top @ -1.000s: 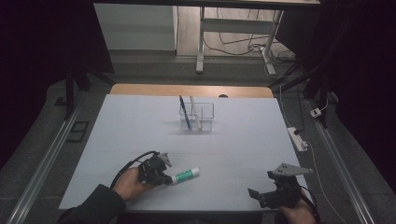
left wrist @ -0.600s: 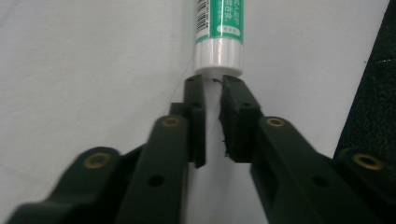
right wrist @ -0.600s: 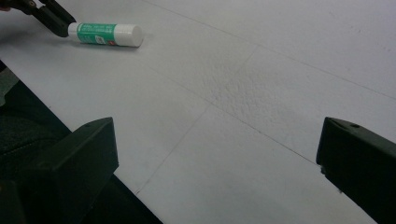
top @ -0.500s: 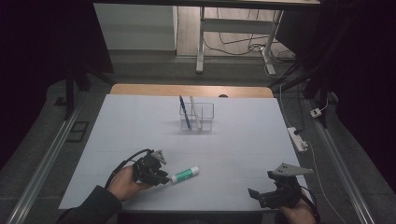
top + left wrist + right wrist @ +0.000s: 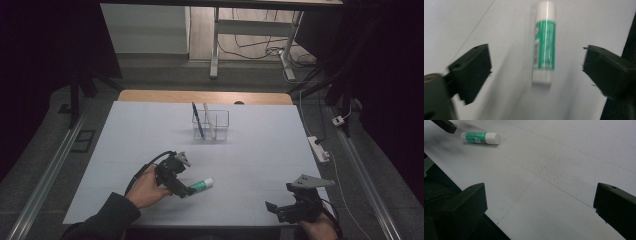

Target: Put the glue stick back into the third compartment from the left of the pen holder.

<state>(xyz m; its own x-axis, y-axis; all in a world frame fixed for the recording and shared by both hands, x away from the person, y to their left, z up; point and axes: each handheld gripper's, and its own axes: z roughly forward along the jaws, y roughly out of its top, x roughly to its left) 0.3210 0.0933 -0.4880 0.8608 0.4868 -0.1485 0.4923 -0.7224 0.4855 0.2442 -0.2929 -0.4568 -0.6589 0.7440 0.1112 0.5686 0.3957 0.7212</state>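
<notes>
Green-and-white glue stick (image 5: 544,42) is seen lying flat on the table (image 5: 260,150), untouched between the spread left tongs (image 5: 536,67); rolling away is judged likely if clipped off-centre; right tongs (image 5: 539,207) released.

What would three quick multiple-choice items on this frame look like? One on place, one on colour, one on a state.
1. Where does the glue stick lie?
A. inside the clear holder
B. on the table in front of the left gripper
C. beside the right gripper

2. What colour is its label?
A. green
B. red
C. blue

3. How do the jaws of the left gripper stand?
A. shut on the glue stick
B. shut on nothing
C. open, one on either side of it

B: the high view shows it flat on the table at that gripper.
A: the left gripper view shows green.
C: gaps show on both sides.
</notes>
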